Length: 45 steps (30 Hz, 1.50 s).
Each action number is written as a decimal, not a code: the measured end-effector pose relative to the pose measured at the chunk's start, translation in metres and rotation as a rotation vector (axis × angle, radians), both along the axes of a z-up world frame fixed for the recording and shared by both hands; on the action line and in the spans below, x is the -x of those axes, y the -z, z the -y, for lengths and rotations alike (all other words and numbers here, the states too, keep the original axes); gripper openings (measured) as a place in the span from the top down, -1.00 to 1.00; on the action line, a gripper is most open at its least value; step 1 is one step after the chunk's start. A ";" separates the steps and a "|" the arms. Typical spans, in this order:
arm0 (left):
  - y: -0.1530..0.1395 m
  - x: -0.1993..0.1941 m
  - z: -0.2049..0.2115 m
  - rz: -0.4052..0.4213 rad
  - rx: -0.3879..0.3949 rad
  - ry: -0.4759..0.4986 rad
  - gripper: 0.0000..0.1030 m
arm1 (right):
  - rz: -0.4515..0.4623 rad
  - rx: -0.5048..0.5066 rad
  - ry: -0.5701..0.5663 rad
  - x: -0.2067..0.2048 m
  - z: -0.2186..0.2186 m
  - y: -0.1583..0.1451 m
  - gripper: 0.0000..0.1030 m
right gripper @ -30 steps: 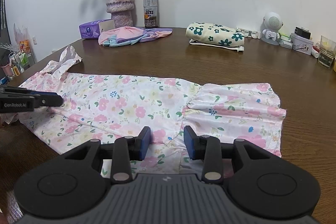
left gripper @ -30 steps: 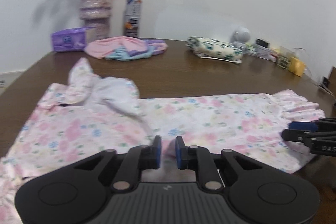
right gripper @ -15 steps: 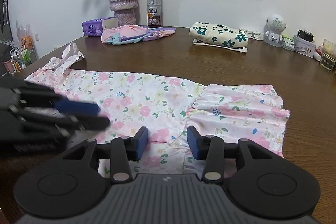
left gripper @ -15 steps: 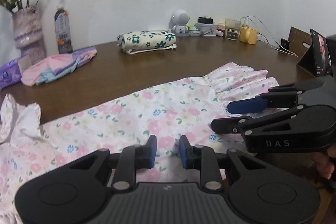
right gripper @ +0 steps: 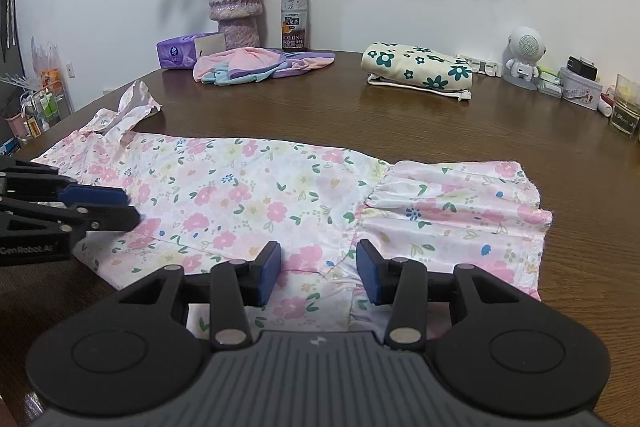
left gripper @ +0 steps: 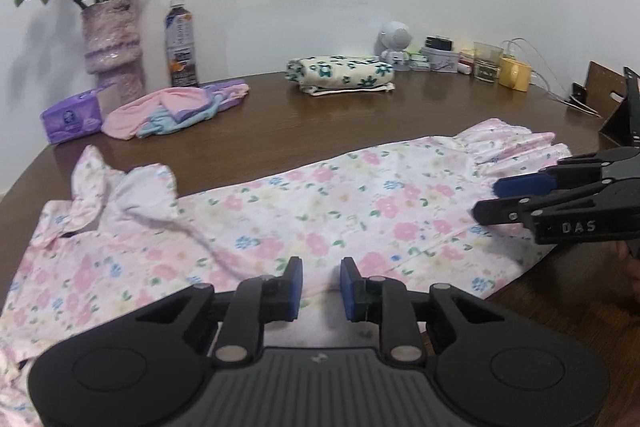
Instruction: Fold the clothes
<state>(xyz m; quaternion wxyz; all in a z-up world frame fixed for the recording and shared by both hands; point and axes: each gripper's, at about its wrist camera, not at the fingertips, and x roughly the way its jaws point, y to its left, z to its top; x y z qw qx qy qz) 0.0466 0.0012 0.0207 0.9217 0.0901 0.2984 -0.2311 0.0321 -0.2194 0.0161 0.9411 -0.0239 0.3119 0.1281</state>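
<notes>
A pink floral dress (left gripper: 304, 211) lies flat lengthwise on the brown table (left gripper: 304, 123), collar end at the left, ruffled hem at the right. It also shows in the right wrist view (right gripper: 256, 195). My left gripper (left gripper: 320, 287) is open and empty, low over the dress's near edge near the middle. My right gripper (right gripper: 318, 273) is open and empty over the near edge at the waist seam. The right gripper shows in the left wrist view (left gripper: 492, 201) over the hem end. The left gripper shows in the right wrist view (right gripper: 128, 207) over the dress's left part.
At the back stand a vase of flowers (right gripper: 235, 3), a tea bottle (right gripper: 294, 11), a purple tissue pack (right gripper: 180, 51), a pink and blue garment pile (right gripper: 256, 65), a folded floral cloth (right gripper: 418, 69), a white toy robot (right gripper: 524, 57), small boxes and a glass (right gripper: 626, 105).
The left gripper swung back left, so the collar end is in its view again, and its jaws opened wider. The right gripper's jaws opened a little more. The dress has not moved.
</notes>
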 end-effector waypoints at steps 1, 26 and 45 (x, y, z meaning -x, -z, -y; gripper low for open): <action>0.000 0.000 -0.003 -0.001 0.005 -0.008 0.60 | 0.000 -0.001 0.000 0.000 0.000 0.000 0.18; -0.006 0.005 -0.019 0.012 0.058 -0.041 0.51 | 0.003 -0.006 -0.012 0.001 -0.002 0.000 0.08; -0.013 -0.097 0.039 -0.107 0.100 -0.001 0.65 | -0.019 -0.101 0.023 -0.086 -0.027 -0.032 0.36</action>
